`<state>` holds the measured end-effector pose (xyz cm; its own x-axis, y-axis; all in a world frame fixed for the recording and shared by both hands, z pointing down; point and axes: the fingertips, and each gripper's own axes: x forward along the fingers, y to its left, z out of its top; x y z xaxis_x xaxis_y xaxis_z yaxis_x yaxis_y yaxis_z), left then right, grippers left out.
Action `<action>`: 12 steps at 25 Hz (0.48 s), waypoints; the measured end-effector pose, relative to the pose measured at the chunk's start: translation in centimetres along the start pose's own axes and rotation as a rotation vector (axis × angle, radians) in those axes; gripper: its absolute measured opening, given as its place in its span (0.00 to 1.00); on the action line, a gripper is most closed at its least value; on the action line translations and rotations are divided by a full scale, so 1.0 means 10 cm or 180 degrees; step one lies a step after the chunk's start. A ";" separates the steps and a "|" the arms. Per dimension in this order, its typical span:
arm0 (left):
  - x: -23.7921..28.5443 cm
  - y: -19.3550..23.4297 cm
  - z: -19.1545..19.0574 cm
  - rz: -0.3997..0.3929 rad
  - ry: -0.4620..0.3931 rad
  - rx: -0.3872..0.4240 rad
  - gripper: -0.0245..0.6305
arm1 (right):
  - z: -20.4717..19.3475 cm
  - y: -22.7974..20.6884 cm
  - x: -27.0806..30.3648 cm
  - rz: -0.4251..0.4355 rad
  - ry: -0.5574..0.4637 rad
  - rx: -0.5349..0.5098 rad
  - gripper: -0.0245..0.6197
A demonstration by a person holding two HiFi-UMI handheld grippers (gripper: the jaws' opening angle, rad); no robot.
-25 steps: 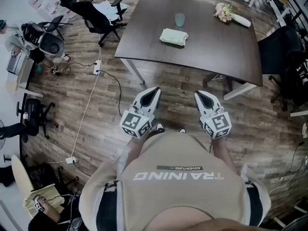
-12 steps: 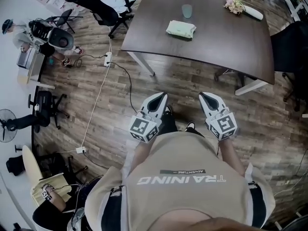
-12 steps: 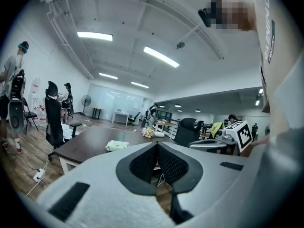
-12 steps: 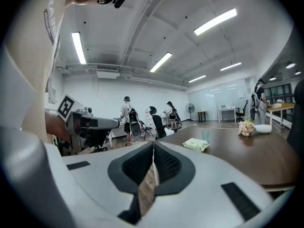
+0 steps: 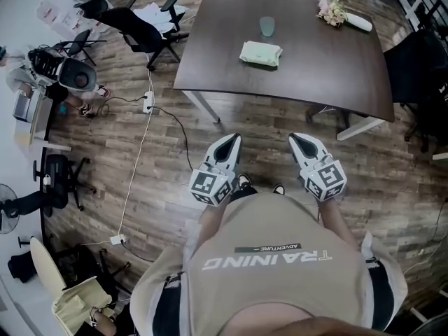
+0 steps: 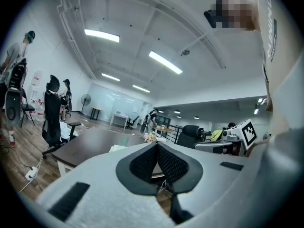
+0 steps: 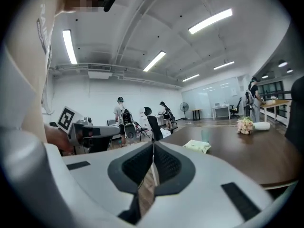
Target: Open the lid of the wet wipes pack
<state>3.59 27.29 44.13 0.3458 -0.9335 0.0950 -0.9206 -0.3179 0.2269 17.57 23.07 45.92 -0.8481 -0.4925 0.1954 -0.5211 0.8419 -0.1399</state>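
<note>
Item 1. Left gripper (image 5: 232,138): held before the person's chest above a wood-plank floor (image 5: 140,180), pointing toward 12 o'clock. In the left gripper view (image 6: 156,144) its jaws stood pressed together, tips meeting, nothing between them.

Item 2. Right gripper (image 5: 295,137): alongside at 3 o'clock of the left one, the two apart. In the right gripper view (image 7: 153,144) its jaws were likewise together, with nothing clamped.

Item 3. Wet wipes pack (image 5: 260,53): pale green, lying flat on the dark table (image 5: 322,68), lid shut, at 12 o'clock of both grippers and well apart from them. It showed in the right gripper view (image 7: 197,146) beyond the jaws.

Item 4. Cup (image 5: 267,26): upright, near the pack at its 12 o'clock.

Item 5. Bouquet (image 5: 331,11): lying at the table's far edge, at 2 o'clock of the pack.

Item 6. Office chair (image 5: 140,26): black, off the table's corner at 9 o'clock.
</note>
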 end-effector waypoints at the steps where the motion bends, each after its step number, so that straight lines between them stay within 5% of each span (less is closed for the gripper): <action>1: -0.01 0.07 0.04 -0.0015 -0.0025 0.0014 0.05 | 0.02 0.03 0.07 -0.0001 0.0007 -0.0016 0.06; 6: -0.12 0.52 0.09 -0.0022 -0.0111 0.0010 0.05 | 0.17 0.22 0.50 -0.0086 -0.0016 -0.0237 0.06; 12: -0.11 0.84 0.10 -0.0103 -0.0125 -0.0083 0.05 | 0.18 0.26 0.64 -0.0274 0.0040 -0.0106 0.06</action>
<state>-4.70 25.44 44.96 0.3673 -0.9288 0.0491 -0.9038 -0.3440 0.2544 10.62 21.73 45.06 -0.7989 -0.5607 0.2175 -0.5884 0.8036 -0.0897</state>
